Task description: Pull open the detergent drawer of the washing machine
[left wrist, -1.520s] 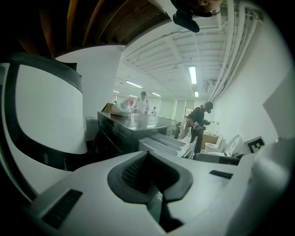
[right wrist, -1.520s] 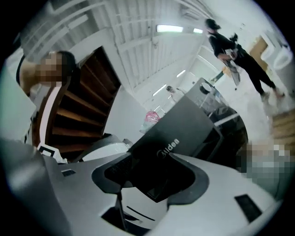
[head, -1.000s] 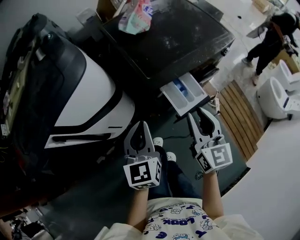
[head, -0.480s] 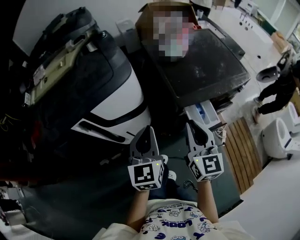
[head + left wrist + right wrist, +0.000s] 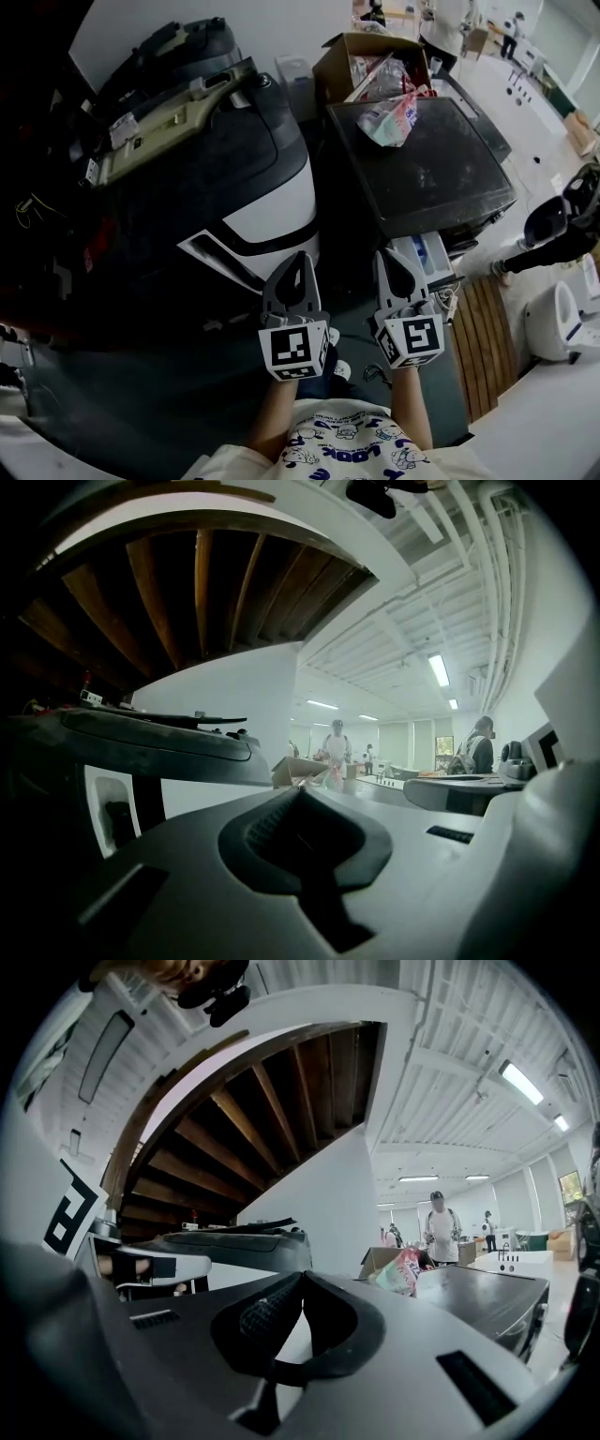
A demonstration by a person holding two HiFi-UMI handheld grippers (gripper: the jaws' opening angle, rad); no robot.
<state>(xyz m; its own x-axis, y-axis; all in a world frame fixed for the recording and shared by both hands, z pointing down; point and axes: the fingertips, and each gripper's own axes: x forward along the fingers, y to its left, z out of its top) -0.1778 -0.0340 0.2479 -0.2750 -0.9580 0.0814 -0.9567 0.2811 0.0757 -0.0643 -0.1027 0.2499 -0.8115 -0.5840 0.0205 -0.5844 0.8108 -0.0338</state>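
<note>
White plastic detergent drawer (image 5: 436, 255) already juts from washing machine (image 5: 441, 178) front, long axis toward you, just right of your right tongs (image 5: 388, 255); left tongs (image 5: 300, 257) farther. Both tongs pinched together, empty; right just closed.

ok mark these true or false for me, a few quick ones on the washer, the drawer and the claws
1. The detergent drawer stands pulled out of the washing machine. True.
2. The right claw grips the detergent drawer. False: its jaws have just closed with nothing between them.
3. A plastic bag lies on top of the washing machine. True.
4. The left claw is wide open. False: its jaws are together and empty.
</note>
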